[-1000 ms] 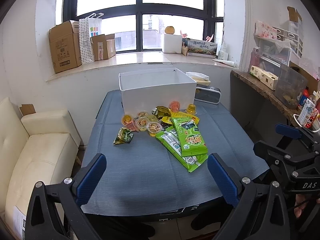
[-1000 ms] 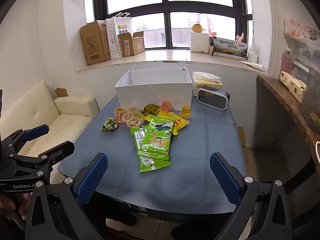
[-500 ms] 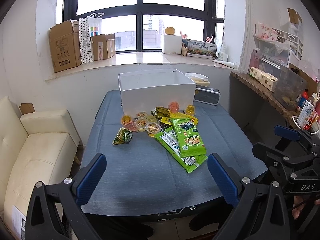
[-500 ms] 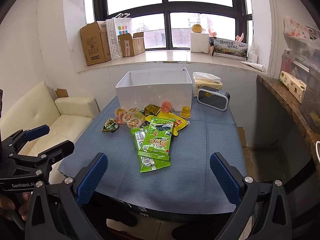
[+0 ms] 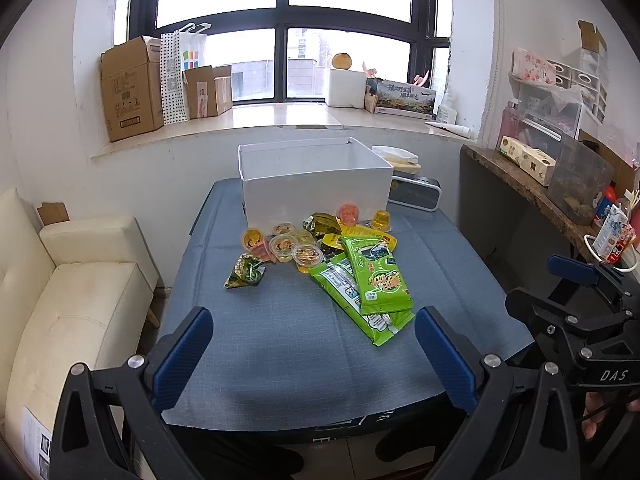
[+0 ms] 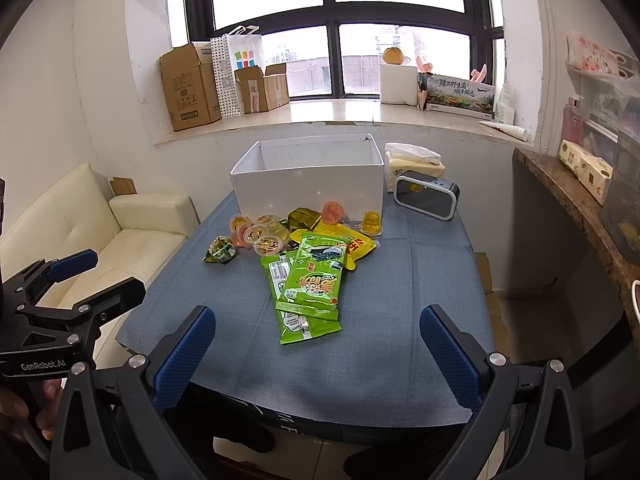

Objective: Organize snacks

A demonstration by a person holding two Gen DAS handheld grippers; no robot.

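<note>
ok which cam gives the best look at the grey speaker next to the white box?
Right wrist view. The grey speaker shows its whole front face, unobstructed, right of the white box. In the left wrist view the speaker is smaller, and the box corner hides its left end.

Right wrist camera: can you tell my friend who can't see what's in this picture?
The right gripper hangs open over a blue table where green snack packets and jelly cups lie piled before a white box. The left gripper waits open at the left edge.
</note>
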